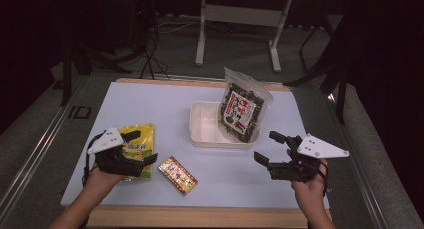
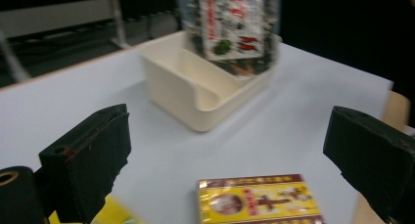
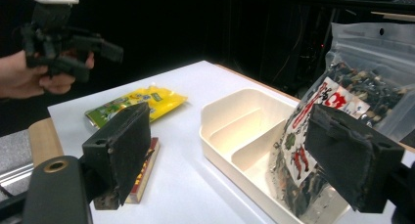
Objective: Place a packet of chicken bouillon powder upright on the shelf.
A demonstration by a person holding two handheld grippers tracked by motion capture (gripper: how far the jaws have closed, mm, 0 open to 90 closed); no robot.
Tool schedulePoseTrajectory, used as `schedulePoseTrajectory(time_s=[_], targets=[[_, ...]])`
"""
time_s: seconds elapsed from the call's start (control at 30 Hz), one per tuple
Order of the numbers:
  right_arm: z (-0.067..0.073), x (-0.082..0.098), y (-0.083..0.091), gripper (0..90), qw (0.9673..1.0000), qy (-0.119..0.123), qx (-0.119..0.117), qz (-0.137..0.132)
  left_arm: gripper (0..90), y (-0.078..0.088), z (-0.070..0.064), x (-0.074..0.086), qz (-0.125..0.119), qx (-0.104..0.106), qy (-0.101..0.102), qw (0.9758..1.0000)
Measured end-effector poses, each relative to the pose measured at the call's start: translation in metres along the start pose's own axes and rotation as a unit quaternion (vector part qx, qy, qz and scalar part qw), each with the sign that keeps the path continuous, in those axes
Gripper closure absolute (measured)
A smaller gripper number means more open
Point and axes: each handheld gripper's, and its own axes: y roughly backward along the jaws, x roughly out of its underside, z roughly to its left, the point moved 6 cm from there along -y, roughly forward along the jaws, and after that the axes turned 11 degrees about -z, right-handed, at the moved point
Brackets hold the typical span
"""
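My left gripper (image 1: 141,148) hangs near the front left corner of the desk (image 1: 165,104), jaws spread wide with nothing between them. In the left gripper view its two black pads frame bare desk surface and the near end of the small flat rectangular box with a yellow and dark red printed lid (image 2: 259,202), which lies just ahead of the jaws and lower, untouched. From above, that box (image 1: 177,175) sits close to the front edge, just right of my left gripper, turned at a slant. Under and behind my left gripper lies the flat yellow and green plastic snack packet (image 1: 138,145), also toward the front left.

My right gripper (image 1: 270,148) is held above the front right part of the desk, jaws likewise wide apart and empty, pointing left toward the middle. Just beyond it stands the cream plastic tray with divided compartments (image 1: 202,124), set right of centre, toward the far edge. Leaning upright in the tray's right-hand end is the clear resealable plastic bag of dark dried food with a white and red label (image 1: 242,111); its top rises above the tray's rim. In the right gripper view this bag (image 3: 342,106) is partly behind my right pad, not touching it.
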Motion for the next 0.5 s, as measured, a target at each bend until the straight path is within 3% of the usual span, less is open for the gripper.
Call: schedulePoseTrajectory(time_s=[0.2,0.5], targets=[[0.003,0.014,0.002,15.1,1.0000,0.000,0.001,0.006,4.6,0.020,0.020,0.004,0.002,-0.034,0.004,0.9994],[0.001,0.029,-0.006,15.0,0.9996,0.024,0.011,0.013,4.6,0.036,0.032,0.017,0.017,-0.046,0.012,0.9987]])
